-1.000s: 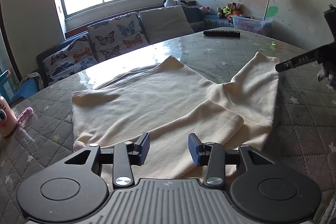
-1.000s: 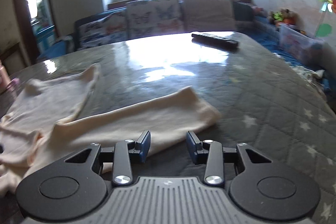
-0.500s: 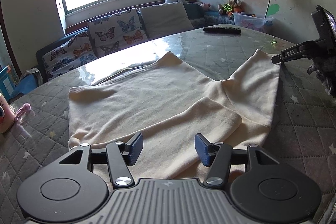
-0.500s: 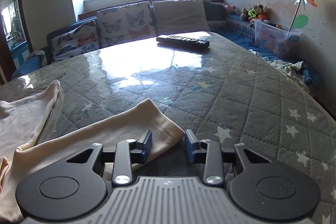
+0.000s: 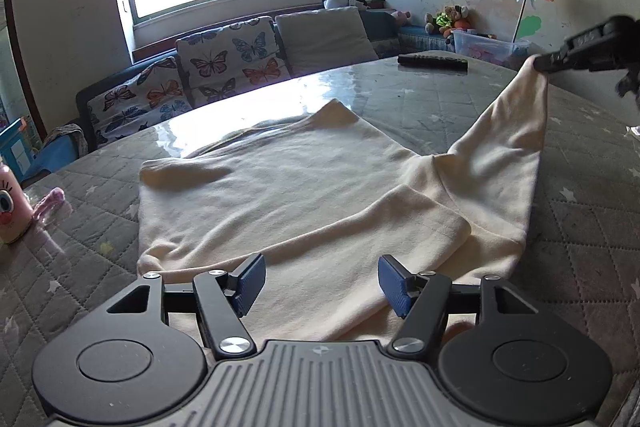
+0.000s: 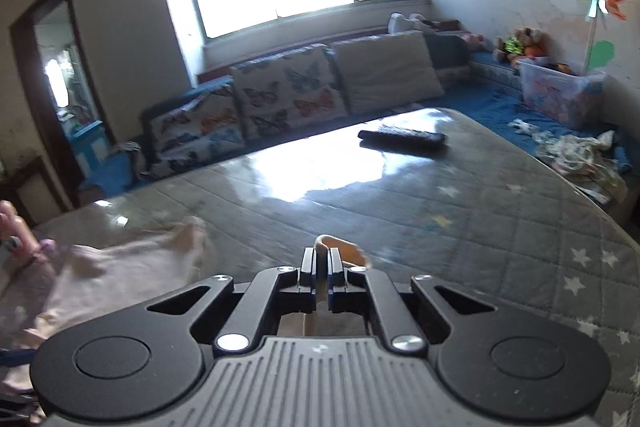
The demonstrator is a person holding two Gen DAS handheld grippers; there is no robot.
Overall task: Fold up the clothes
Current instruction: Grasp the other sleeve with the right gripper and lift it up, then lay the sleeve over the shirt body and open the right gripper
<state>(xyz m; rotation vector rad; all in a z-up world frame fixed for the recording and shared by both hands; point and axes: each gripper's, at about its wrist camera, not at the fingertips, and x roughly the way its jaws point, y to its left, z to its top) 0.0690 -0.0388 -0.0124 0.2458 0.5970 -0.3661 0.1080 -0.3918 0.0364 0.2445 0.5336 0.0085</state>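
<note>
A cream long-sleeved top lies spread on the grey quilted table; one sleeve is folded across its front part. My left gripper is open and empty, low over the top's near edge. My right gripper is shut on the cuff of the other sleeve and holds it up above the table. In the left wrist view the right gripper lifts that sleeve at the far right. The top's body shows blurred at the left of the right wrist view.
A black remote lies at the table's far side, also in the right wrist view. A pink bottle stands at the table's left edge. A sofa with butterfly cushions runs behind the table.
My right gripper has shut on the sleeve cuff and lifted it off the table. My left gripper has opened wider and stayed over the top's near edge.
</note>
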